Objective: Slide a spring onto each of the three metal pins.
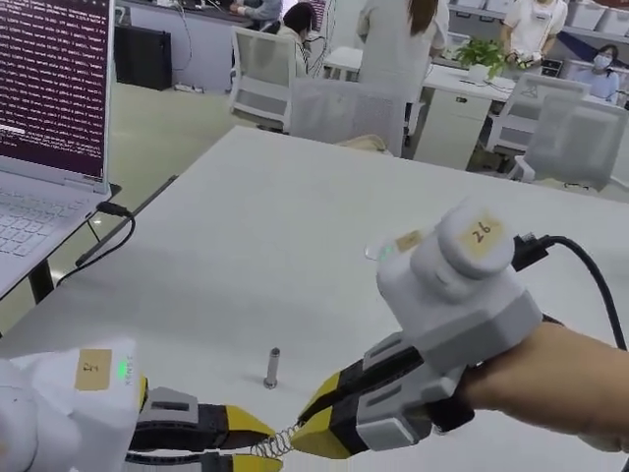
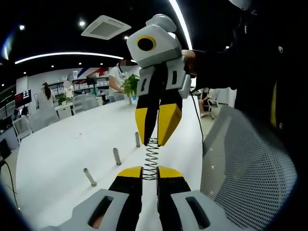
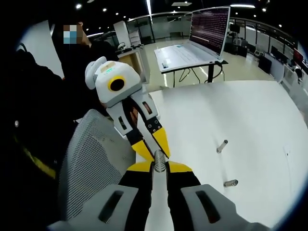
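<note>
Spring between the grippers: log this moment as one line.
spring: held at both ends | left gripper: shut on spring | right gripper: shut on spring | pin: upright on table

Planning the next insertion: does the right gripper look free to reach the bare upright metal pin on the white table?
Probably yes: the upright metal pin stands near the right gripper with bare white table between, though the left gripper also clamps its coil spring.
</note>
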A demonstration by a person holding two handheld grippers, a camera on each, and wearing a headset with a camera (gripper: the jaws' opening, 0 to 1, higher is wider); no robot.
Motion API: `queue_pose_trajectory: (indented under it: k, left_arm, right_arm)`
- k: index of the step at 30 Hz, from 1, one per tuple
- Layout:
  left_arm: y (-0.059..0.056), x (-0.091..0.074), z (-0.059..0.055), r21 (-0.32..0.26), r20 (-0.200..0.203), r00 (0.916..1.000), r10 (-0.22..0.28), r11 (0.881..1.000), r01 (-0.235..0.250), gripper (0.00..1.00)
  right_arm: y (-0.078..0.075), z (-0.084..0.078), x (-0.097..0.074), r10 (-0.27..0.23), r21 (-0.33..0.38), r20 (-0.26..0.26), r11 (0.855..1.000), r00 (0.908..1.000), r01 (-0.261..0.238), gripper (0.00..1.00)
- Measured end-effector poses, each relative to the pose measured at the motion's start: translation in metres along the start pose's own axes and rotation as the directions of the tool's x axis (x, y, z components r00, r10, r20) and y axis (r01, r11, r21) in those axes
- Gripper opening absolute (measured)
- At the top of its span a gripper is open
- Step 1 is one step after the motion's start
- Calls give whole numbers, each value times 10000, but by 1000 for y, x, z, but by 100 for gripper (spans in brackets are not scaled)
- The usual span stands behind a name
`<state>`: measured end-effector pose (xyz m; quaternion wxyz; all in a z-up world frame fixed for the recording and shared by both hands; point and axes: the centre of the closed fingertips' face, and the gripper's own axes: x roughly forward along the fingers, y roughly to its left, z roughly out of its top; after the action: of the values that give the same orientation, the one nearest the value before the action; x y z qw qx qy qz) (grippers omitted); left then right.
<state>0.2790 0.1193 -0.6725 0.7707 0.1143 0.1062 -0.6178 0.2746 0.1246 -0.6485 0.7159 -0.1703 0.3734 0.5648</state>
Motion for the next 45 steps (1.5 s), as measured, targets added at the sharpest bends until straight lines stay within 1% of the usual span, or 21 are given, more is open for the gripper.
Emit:
queue_pose_trajectory:
  k: [2, 4, 5, 7, 10, 13, 21, 27, 32, 38, 45]
  left_arm:
    - [1, -1, 1, -38, 68, 10000, 58, 10000, -57, 3]
    - [1, -2, 3, -144, 143, 9999, 22, 9999, -20, 3]
    - [1, -2, 3, -148, 158, 9999, 10, 9999, -7, 2]
    - [1, -3, 3, -187, 180, 9998, 12, 9998, -9, 2]
    - [1, -4, 6, -298, 351, 9994, 15, 9996, -5, 2]
    - [-1, -3, 8, -262, 350, 9994, -64, 9996, 73, 2]
    - [-6, 0, 12, -304, 464, 9986, -246, 9992, 260, 2]
    - [-7, 1, 14, -381, 515, 9983, -290, 9988, 310, 2]
    - [-6, 0, 16, -490, 639, 9977, -217, 9985, 248, 2]
    - [-5, 0, 16, -512, 638, 9977, -213, 9984, 246, 2]
    - [-5, -1, 15, -481, 610, 9979, -229, 9985, 258, 2]
  right_arm:
    - [0, 2, -1, -44, -94, 17, 9999, 10000, 44, 8]
    - [1, 3, 0, -95, -329, -45, 9994, 9999, 94, 8]
    - [0, 3, 0, -140, -570, -118, 9983, 9998, 133, 9]
    - [3, 4, 2, -89, -749, -164, 9972, 9998, 77, 9]
    - [5, 3, 3, 13, -932, -322, 9956, 9995, -43, 12]
    - [6, 3, 4, 84, -1056, -395, 9943, 9992, -126, 13]
    - [7, -2, 7, 177, -1207, -637, 9924, 9978, -254, 12]
    - [8, -3, 9, 206, -1460, -855, 9887, 9961, -329, 11]
    - [7, -2, 10, 191, -1564, -887, 9872, 9959, -328, 10]
    - [7, -2, 11, 222, -1662, -978, 9853, 9950, -383, 10]
    - [8, -3, 12, 321, -1784, -1279, 9824, 9913, -548, 9]
